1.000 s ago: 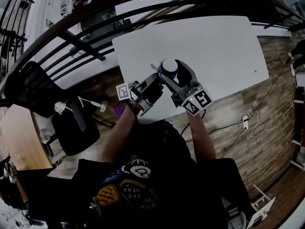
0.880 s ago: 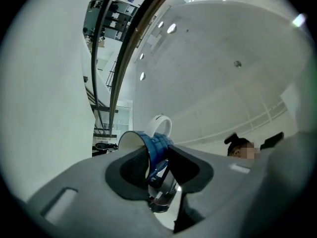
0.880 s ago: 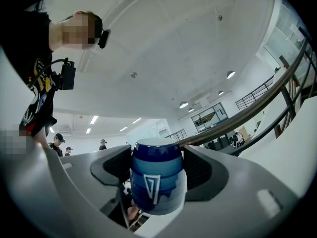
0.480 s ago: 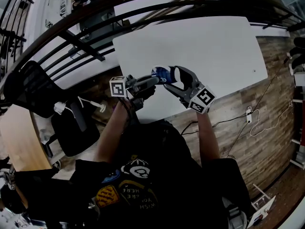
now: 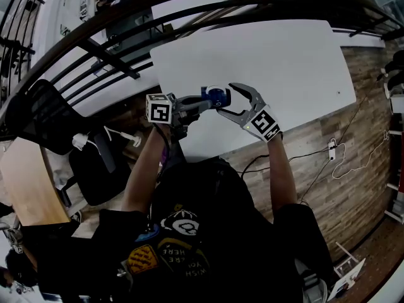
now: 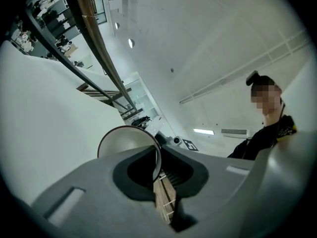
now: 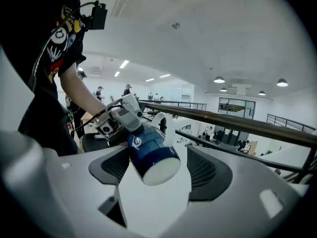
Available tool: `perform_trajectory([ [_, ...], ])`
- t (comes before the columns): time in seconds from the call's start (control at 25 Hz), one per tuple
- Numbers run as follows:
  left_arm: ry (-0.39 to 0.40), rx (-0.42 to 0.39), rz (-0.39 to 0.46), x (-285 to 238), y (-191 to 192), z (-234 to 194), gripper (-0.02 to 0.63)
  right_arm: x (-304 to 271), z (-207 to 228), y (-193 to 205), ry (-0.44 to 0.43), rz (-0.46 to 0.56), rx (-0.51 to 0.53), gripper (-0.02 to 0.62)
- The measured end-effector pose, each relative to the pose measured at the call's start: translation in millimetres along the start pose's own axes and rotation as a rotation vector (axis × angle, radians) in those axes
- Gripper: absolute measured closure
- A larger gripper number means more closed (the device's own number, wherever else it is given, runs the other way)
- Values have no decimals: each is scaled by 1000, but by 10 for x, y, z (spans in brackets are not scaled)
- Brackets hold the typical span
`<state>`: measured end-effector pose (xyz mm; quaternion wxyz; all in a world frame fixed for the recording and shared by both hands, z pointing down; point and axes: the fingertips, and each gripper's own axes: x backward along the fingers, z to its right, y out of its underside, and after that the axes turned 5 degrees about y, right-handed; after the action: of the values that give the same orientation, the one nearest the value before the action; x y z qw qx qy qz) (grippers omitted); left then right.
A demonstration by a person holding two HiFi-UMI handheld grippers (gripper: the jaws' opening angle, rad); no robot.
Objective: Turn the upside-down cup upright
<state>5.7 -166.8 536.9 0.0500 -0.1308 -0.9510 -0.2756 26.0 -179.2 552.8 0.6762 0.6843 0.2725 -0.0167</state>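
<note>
Brown wood-plank floor all around. Black metal railing curving past the far side. Big white surface, smooth and flat, round at the corners, with lots of open room across the far part. Black chair off to the left. Grey left hand-held gripper, closing, pinching the thin rim of the cup. Grey right hand-held gripper, wide and opening, one jaw on each side of the cup, not touching. Shiny blue cup, white inside, white loop handle, tipped on its side in the air over the surface, close to the near edge.
</note>
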Motion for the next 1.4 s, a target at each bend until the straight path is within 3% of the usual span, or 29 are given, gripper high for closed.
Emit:
perform_trajectory([
  [0.12,-54,-38,-71,-35,53,-123,569,-86,-57,132,-36,-118,121,233],
  [0.24,-138,-135,-244,-108,180,-189,569,-193,-109,238,-97,-216,207,194],
  [0.4,-215,-308,-548,-241,447,-235,569,-332,-227,339,-230,-268,207,166],
  [0.52,-223,-391,-676,-293,562,-203,569,-386,-397,471,-331,-290,138,164],
  [0.6,-241,-441,-747,-304,603,-210,568,-399,-424,498,-326,-265,108,164],
  [0.72,-282,-510,-832,-289,680,-293,561,-433,-378,582,-239,-233,107,170],
  [0.84,-335,-571,-832,-252,764,-417,556,-475,-358,730,-138,-202,40,176],
  [0.96,-447,-625,-832,-116,811,-652,543,-649,-342,914,-59,-167,-37,178],
  [1.12,-564,-656,-878,157,888,-921,525,-966,-412,1071,0,-140,-32,178],
  [1.28,-617,-616,-768,333,861,-1036,514,-1113,-429,1175,6,-160,41,178],
  [1.4,-704,-547,-605,499,739,-1097,530,-1107,-326,1372,73,-191,29,178],
])
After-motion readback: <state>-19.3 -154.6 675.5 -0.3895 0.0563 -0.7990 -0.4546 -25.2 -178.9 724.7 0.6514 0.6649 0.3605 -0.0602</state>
